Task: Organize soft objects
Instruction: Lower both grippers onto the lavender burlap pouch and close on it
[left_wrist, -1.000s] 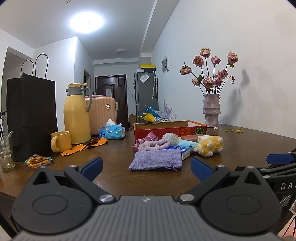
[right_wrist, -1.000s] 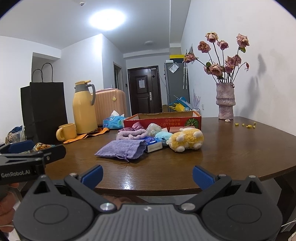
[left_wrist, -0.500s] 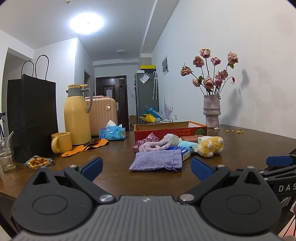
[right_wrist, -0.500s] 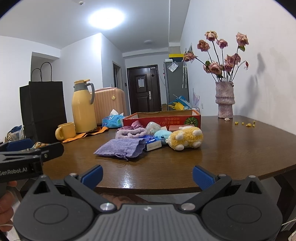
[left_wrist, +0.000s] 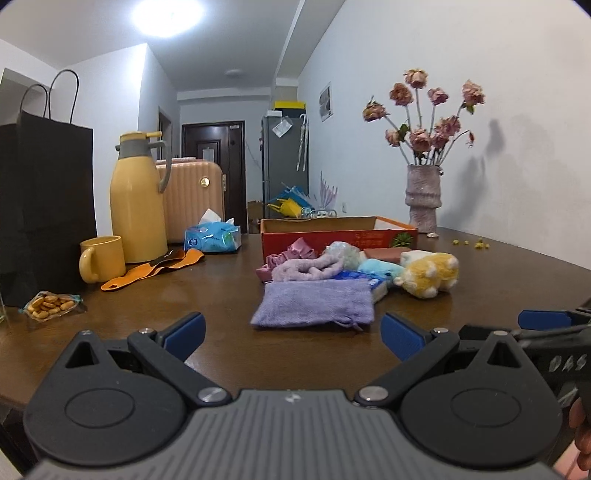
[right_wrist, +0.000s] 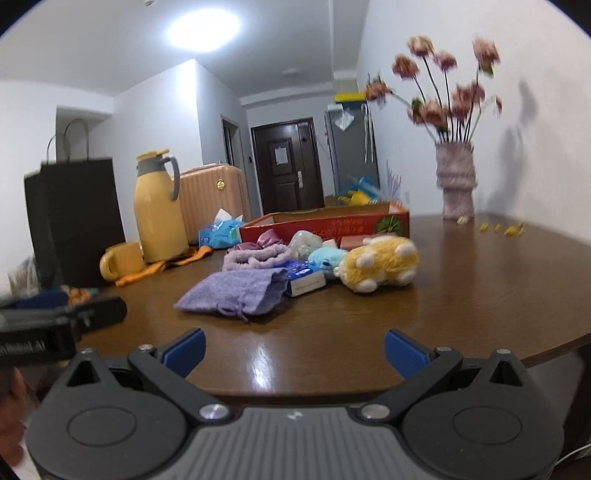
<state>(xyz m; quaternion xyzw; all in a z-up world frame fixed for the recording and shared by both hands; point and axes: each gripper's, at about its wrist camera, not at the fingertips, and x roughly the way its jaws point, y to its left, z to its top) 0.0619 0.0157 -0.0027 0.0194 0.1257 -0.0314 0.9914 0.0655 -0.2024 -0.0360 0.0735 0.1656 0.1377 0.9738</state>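
Both tools wide open, nothing held. Left tool (left_wrist: 291, 332) and right tool (right_wrist: 293, 349) hover low at the near edge of the surface (right_wrist: 461, 288), level, aimed fwd at the pile.

Purple pouch (left_wrist: 314, 302) lies flat, dead ahead of the left tool, long axis running left-right across its line, drawstring end twd the right. In the right wrist view the same pouch sits fwd and left of centre, so the left tool looks nearer and better lined up. Yellow plush (right_wrist: 380, 264) is fwd-right, closer to the right tool. Red box (left_wrist: 340, 232) stands behind the pile, likely the drop spot.
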